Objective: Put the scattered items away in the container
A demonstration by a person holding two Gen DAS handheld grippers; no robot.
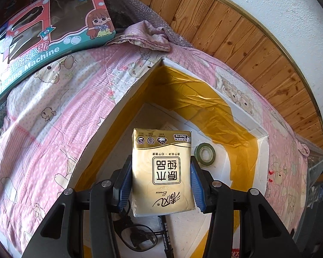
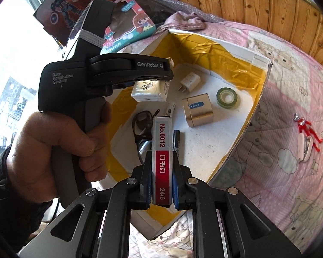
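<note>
On the bed, the pink quilted cartoon-bear cover (image 1: 53,111) carries a wide open-topped white box lined with gold foil (image 2: 226,51), and everything else sits relative to that box. Beyond its far corner lies a large teal and pink toy washing-machine carton (image 1: 53,32). Beside the box, a person's hand (image 2: 53,142) holds the black handle of the left gripper (image 2: 148,79), whose fingers are clamped on a gold and white tissue packet (image 1: 162,172) held above the box floor. The right gripper (image 2: 162,180) is closed on a slim red and white staple box (image 2: 162,161), held over the near edge of the box. Inside the box, on the white floor, rest a square gold metal tin (image 2: 199,112) near the middle, a green roll of tape (image 2: 226,96) just beside it toward the far right wall, a white plug charger (image 2: 188,81) toward the far side, a black marker pen (image 2: 176,137) near the staple box, and a coiled black cable (image 2: 141,120) at the near left. Outside the box, well apart on the cover at the right, lie a small red and silver toy figure (image 2: 305,126) and a white stapler (image 2: 304,148) touching it.
</note>
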